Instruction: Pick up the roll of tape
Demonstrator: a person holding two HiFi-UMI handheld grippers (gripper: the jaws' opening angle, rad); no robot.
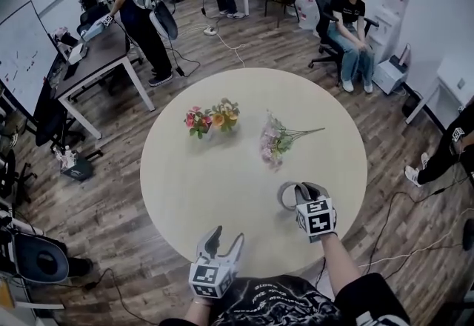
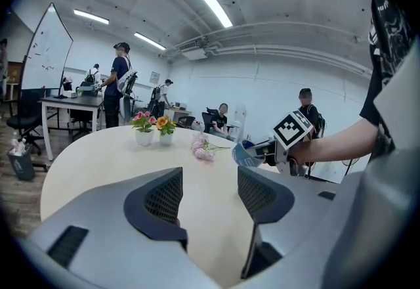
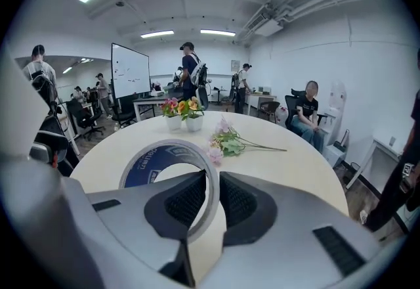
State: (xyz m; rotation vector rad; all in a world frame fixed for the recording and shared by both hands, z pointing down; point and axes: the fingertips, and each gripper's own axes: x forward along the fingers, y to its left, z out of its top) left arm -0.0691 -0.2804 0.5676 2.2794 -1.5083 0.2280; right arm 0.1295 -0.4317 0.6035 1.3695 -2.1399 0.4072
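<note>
A: Item one, the task's thing?
B: Roll of tape [image 3: 146, 164], pale band with a blue inner core. It stands on edge in the right gripper [image 3: 211, 192], over the near right part of the round table [image 1: 222, 184] and held off its top.

A: Right gripper, condition?
B: Jaws drawn narrow and clamped on the wall of the roll, one pad inside the ring, the other outside. The band runs up between them.

A: Left gripper [image 2: 209, 192]?
B: Jaws apart, nothing between them, only bare tabletop in the gap. It sits at the near edge of the table, to the left of the right gripper and apart from it.

A: Other entries on the table?
B: Two small flower pots [image 1: 211, 118], side by side near the centre. One loose bouquet [image 1: 275, 141] lying flat to their right, between the pots and the roll, touching neither.
</note>
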